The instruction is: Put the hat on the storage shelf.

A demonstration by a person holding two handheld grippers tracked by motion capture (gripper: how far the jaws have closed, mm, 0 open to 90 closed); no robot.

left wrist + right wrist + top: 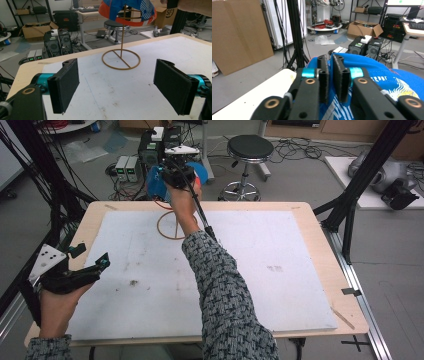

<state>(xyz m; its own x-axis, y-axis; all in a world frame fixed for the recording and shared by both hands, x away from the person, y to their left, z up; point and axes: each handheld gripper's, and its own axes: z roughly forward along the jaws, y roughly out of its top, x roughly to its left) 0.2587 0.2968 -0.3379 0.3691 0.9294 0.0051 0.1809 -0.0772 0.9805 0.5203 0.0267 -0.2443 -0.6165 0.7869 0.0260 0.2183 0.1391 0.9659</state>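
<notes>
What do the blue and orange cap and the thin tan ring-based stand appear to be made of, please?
Blue and orange cap: looks like woven fabric, matte, with stitched panels and printed stripes. Thin tan ring-based stand: probably wood or painted metal rod; its smooth, uniform matte surface leaves that open.

We see a black round-seated stool (249,147) on the grey floor beyond the table, grey computer boxes (127,168) nearby, and a brown cardboard sheet (239,32).

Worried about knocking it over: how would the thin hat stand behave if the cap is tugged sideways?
Likely tippy: the stand is one thin rod on a flat wire ring. It looks light. The cap, pinched by the right gripper, loads its top.
</notes>
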